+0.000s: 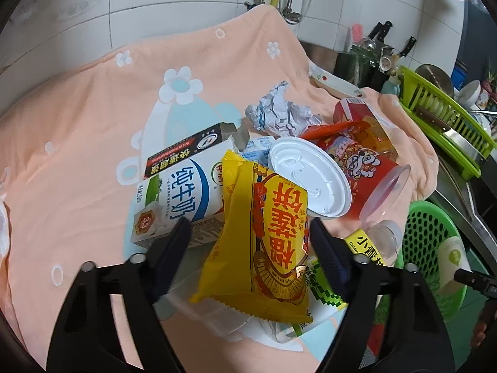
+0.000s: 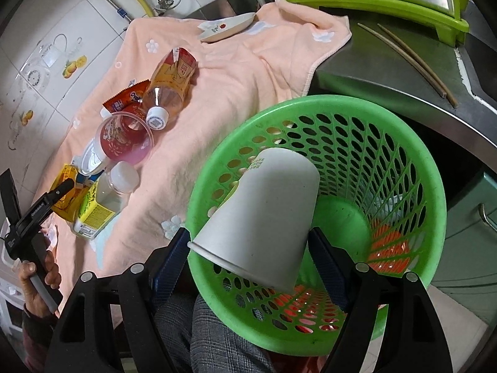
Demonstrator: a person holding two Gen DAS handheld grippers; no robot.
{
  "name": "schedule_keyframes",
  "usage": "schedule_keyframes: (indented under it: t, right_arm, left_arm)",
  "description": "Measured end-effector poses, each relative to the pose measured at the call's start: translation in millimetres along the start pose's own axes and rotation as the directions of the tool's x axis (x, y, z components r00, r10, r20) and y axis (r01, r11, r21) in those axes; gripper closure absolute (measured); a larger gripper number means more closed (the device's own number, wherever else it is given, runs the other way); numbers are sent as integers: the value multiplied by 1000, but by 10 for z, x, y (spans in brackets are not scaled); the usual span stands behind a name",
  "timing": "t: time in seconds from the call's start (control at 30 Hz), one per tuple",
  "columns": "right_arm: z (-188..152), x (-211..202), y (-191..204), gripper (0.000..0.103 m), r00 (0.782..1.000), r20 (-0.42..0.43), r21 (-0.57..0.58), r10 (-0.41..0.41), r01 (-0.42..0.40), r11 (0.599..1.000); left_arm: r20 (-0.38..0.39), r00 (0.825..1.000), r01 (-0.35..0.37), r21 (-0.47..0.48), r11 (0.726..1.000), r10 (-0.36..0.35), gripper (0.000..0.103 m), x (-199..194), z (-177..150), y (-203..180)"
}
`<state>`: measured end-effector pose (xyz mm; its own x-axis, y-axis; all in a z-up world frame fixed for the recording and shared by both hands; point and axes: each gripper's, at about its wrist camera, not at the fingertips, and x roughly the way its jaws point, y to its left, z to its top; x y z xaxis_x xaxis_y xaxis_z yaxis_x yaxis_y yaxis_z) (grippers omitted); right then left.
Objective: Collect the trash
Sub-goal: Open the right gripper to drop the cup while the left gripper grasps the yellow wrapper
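Only the right wrist view shows the green basket interior, right tongs clamped on white paper cup above it, left tongs apart, straddling yellow snack packet on the desk's peach towel

Your left claw faces a crowded heap: the yellow snack packet sits between its fingers, with the milk carton to the left and the white lid and red cup close behind. The peach towel to the left lies bare. Under your right claw, the white paper cup fills the near mouth of the green basket; its far side stays free.
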<state>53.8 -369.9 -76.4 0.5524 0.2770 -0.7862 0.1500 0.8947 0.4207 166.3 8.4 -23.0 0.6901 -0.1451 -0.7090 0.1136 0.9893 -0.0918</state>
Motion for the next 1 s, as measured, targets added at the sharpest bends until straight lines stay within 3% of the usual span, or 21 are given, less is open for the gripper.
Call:
schedule_keyframes:
  t: [0.13,0.27,0.43,1.0]
  right_arm:
    - [0,87,-26,28,1000,-14,5,-8,8,1000]
    - [-3,177,-51,28,1000,-28,11,-14,14,1000]
    - [34,330,-72,28,998,-50,14,-28,29,999]
    - [224,952,-165,27,977,-178,13,-115,119,993]
  left_arm:
    - [-10,999,31,-3,1000,-31,52,12,-20,18]
    - [-4,999,34,1,999,-34,62,10,-41,22]
    - [15,998,54,0,999,-54,67,-69,-32,24]
    - [95,981,167,2,986,-167,71,-517,19,-86]
